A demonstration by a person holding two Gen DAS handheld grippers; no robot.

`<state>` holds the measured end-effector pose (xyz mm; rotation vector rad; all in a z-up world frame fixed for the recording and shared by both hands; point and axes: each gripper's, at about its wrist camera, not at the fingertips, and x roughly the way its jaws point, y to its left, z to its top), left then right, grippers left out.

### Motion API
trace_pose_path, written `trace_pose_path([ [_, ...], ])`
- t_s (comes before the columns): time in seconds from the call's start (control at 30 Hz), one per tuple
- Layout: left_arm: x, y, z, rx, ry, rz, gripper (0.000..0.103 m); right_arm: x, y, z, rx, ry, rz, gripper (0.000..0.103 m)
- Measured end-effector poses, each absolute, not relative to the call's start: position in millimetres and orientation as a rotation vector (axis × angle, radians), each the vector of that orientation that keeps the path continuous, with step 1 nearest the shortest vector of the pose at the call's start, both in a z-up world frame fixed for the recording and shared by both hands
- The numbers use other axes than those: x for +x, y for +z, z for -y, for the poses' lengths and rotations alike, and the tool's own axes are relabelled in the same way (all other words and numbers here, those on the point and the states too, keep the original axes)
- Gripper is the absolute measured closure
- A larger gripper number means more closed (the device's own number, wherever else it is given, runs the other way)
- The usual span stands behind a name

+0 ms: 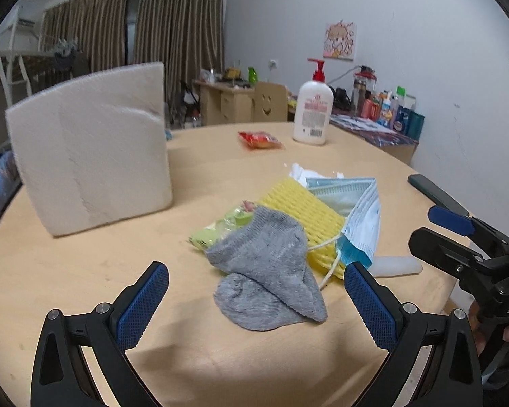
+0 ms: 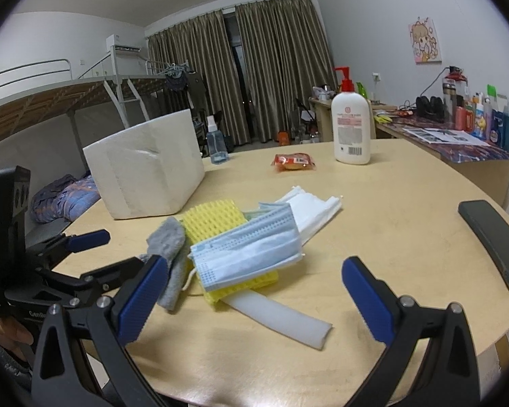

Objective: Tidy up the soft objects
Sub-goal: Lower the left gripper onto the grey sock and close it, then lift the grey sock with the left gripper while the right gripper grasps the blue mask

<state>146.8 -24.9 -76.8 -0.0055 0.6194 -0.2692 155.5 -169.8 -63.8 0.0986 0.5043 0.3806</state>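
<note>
One grey sock (image 1: 268,271), crumpled and knitted, lies mid-desk (image 1: 85,271) atop one yellow foam net (image 1: 302,213). One blue face mask (image 2: 247,247) and one white mask (image 2: 308,207) overlap the net; one translucent strip (image 2: 281,318) protrudes beneath. Left gripper (image 1: 256,291) and right gripper (image 2: 254,288): both spread wide, empty.

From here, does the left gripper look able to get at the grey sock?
Probably yes. The left gripper is open, and the grey sock lies on top of the pile right between and ahead of its fingers, with nothing covering it.
</note>
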Motion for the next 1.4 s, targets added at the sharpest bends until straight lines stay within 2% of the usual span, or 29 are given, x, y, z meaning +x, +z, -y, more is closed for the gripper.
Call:
trace_pose_path([
  [0.17, 159, -83, 30, -0.002, -0.285, -0.668, 0.003, 165, -66, 172, 0.104, 0.38, -0.521, 0.0],
  [0.23, 163, -85, 32, 0.002, -0.279, -0.688, 0.006, 165, -66, 172, 0.104, 0.382, -0.522, 0.0],
  [0.3, 168, -89, 32, 0.002, -0.269, -0.721, 0.016, 167, -66, 171, 0.101, 0.387, -0.524, 0.0],
  [0.43, 175, -94, 32, -0.009, -0.281, -0.761, 0.021, 171, -68, 170, 0.103, 0.39, -0.531, 0.0],
  [0.57, 178, -96, 34, -0.009, -0.29, -0.785, 0.035, 175, -69, 171, 0.108, 0.388, -0.541, 0.0],
  [0.73, 179, -97, 34, -0.004, -0.291, -0.795, 0.047, 178, -70, 170, 0.108, 0.391, -0.548, 0.0],
  [1.07, 165, -91, 24, -0.046, -0.34, -0.755, 0.083, 185, -69, 165, 0.102, 0.386, -0.562, 0.0],
  [1.33, 159, -87, 19, -0.065, -0.391, -0.72, 0.088, 191, -70, 160, 0.108, 0.382, -0.586, 0.0],
  [1.4, 158, -86, 19, -0.064, -0.395, -0.715, 0.088, 194, -70, 160, 0.108, 0.374, -0.591, 0.004],
])
